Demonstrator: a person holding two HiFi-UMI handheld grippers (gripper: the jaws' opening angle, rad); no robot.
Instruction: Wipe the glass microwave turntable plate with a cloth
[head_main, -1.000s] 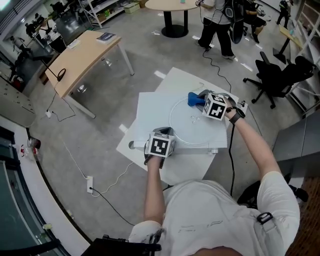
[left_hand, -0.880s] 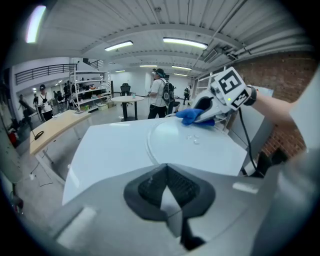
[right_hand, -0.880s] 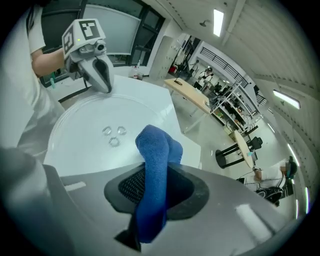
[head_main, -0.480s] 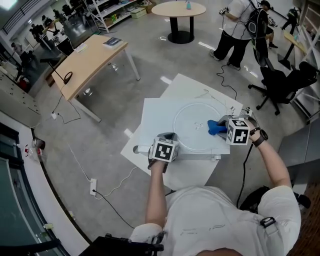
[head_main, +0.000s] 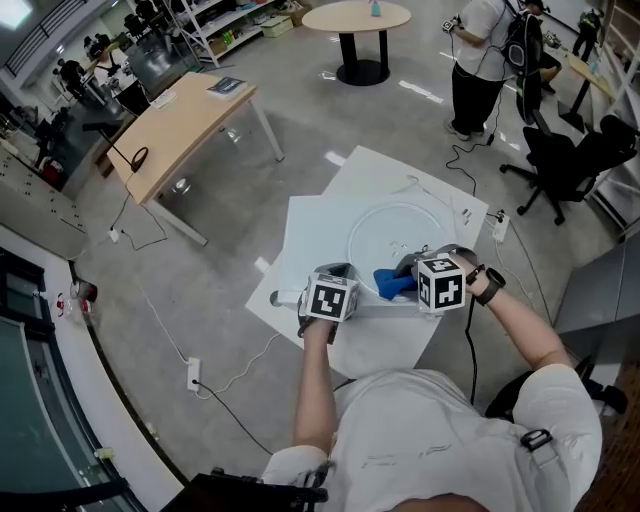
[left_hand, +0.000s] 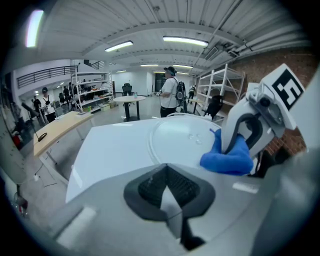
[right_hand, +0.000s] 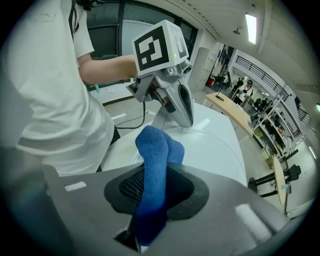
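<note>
A: Glass plate (head_main: 400, 235) lies flat on the white tabletop (head_main: 310, 230), near its front edge. Looks loose. Risk?

B: Sideways pressure. Lean on the blue cloth (head_main: 388, 283) at that near rim and the plate could skate across the board. Nothing visibly pins it.

A: And your grippers?

B: Your right gripper (head_main: 405, 272) pinches the bunched cloth, whose free end rests on the plate's near edge, just ahead of the jaw tips. Your left gripper (head_main: 333, 272), jaws pressed together with nothing I can make out between them, sits just beside the near-left rim. Contact unclear.

Far plate (head_main: 400, 232) apparently open (cloth (head_main: 392, 282) nearside)
</note>
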